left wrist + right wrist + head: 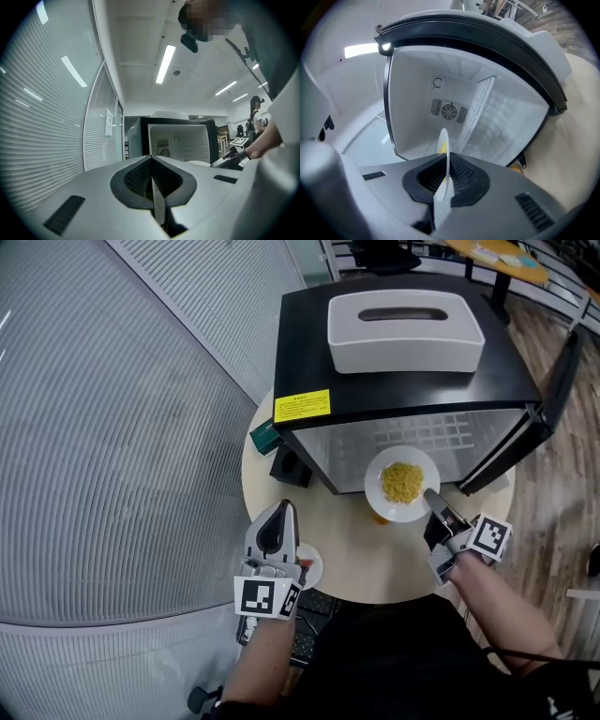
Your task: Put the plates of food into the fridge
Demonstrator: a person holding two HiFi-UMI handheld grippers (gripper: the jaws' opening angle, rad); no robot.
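Before one open fridge [305, 343], the right gripper's [431, 495] jaws clamp one food plate [375, 480]; the left gripper's [284, 510] jaws are pressed together.

The round, pale tabletop [370, 563] carries a black mini fridge [305, 352] across its 12 o'clock half, with the door swung open toward 2 o'clock. At 10 o'clock a green box [265, 436] sits at the rim, and a small black box [291, 468] stands just beside the fridge. An orange object [379, 518], mostly hidden, lies near the centre.
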